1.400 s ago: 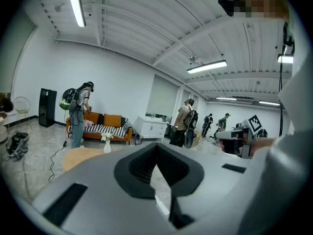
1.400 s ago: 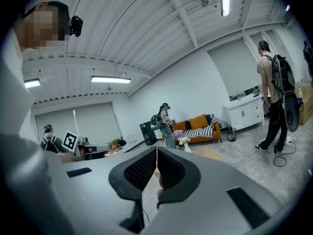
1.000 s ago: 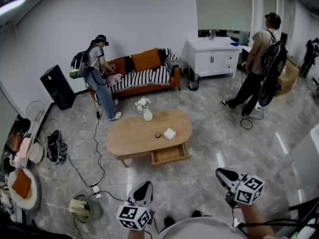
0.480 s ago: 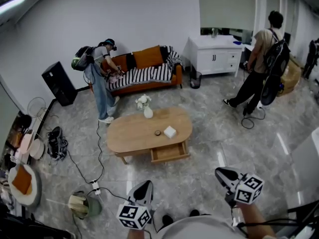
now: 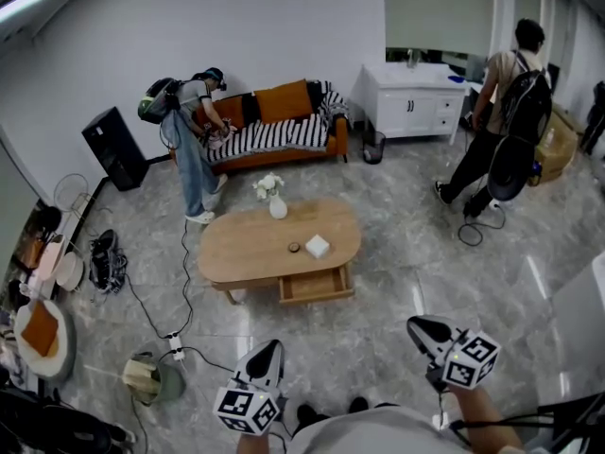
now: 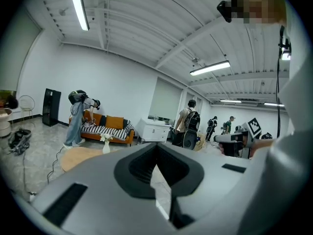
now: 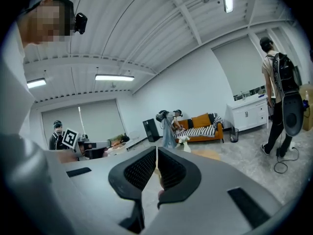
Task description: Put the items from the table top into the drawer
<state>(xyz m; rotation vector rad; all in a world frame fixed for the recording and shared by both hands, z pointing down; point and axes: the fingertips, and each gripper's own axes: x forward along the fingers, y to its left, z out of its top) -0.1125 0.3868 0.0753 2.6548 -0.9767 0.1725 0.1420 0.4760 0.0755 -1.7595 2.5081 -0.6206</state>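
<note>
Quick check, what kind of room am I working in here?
Probably a mock living room in a lab: orange sofa, oval coffee table with open drawer, white cabinet.

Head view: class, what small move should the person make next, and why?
Probably step forward toward the table: its drawer stands open, the white box and small round item lie on top, and both the left gripper and right gripper are shut, empty, well short of it.

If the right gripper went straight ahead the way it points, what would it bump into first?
Nothing close. The right gripper has open floor ahead, then probably the wooden coffee table; depth is unclear.
</note>
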